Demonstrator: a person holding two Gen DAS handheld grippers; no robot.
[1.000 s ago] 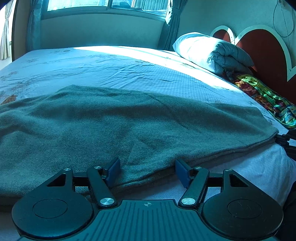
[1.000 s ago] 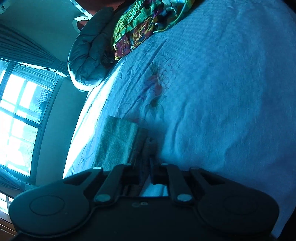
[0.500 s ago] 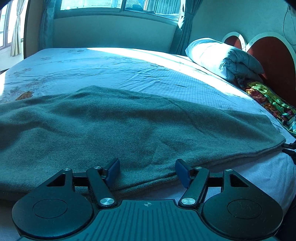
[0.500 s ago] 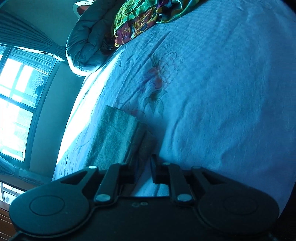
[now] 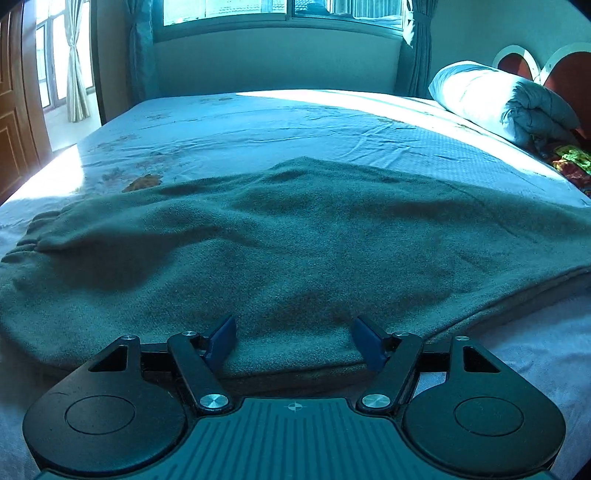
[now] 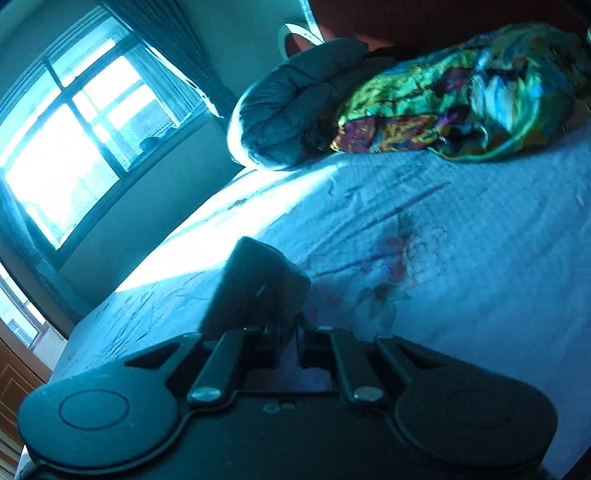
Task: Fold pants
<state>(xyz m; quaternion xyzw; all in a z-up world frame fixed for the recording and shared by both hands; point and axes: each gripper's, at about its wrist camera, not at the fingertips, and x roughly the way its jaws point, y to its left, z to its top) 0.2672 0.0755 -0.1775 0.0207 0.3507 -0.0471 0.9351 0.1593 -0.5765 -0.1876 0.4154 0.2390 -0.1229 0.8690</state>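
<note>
The pants (image 5: pixel 295 240) lie left-to-right just beyond the left claw (image 5: pixel 295 343), jaws just opened wider, gripping nothing; the right claw (image 6: pixel 290 338) is clamped on their right end.

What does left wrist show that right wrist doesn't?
Left wrist only: the pants spread flat across the bed, gathered waistband at left, left gripper open over the near edge, its jaws just opening. Right wrist only: right gripper shut on a pants end. Both: window, rolled duvet, colourful cloth.
</note>
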